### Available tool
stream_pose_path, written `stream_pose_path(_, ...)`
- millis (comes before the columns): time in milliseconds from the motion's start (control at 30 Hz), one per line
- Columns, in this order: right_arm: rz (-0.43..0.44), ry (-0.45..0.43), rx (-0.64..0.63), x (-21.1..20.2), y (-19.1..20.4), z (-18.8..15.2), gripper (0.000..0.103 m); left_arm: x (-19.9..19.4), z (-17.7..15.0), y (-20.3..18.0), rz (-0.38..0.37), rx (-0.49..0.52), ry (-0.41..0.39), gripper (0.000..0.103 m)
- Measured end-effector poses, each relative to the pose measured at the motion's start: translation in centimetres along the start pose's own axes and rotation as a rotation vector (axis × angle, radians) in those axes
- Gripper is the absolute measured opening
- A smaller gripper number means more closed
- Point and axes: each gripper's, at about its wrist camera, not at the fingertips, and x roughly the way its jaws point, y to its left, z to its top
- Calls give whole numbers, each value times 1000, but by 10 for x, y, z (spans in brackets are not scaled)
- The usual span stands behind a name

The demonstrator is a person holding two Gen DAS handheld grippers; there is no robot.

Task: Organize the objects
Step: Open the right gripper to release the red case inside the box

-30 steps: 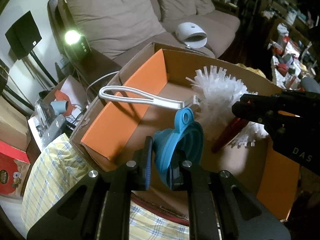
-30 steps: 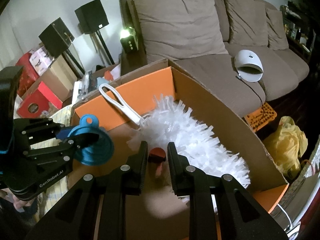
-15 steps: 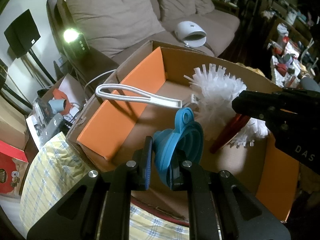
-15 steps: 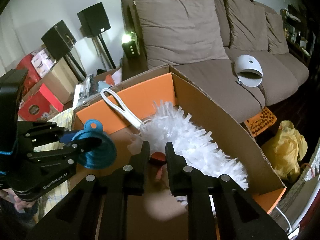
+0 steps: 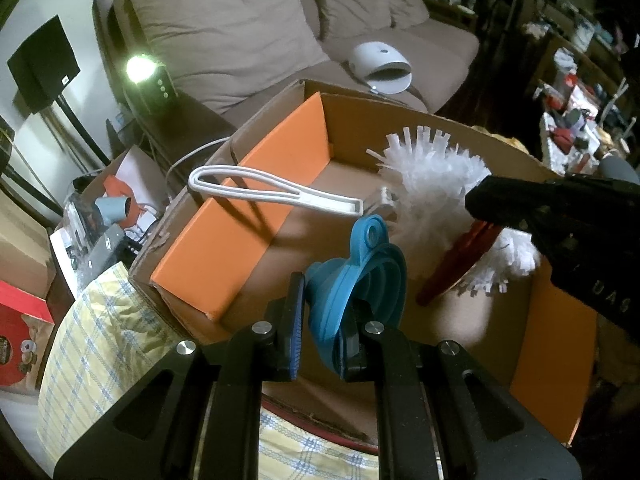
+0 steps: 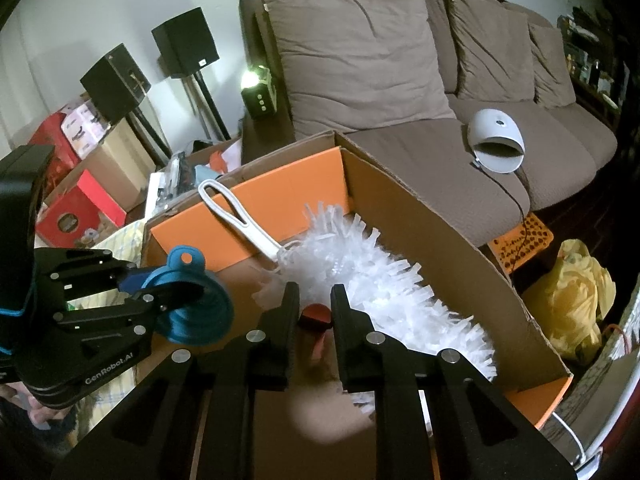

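My left gripper (image 5: 322,322) is clamping a blue funnel (image 5: 360,276) just above the near edge of the cardboard box (image 5: 256,216). My right gripper (image 6: 315,316) is pinching a red stick (image 6: 316,318) over the box floor. Behind them a white duster (image 6: 360,264) is lying inside the box, its looped handle leaning on the orange wall. Farther back, a brown sofa (image 6: 360,60) is carrying a white dome-shaped gadget (image 6: 496,146).
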Motion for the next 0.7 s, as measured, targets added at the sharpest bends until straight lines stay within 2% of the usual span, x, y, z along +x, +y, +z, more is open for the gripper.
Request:
stream_pose_path(233, -2, -32, 30, -6, -9, 2, 16, 4, -1, -3, -3, 13, 12, 12)
stream_pose_path(700, -3, -32, 47, -6, -15, 3, 18, 3, 0, -1, -4, 11, 5, 11)
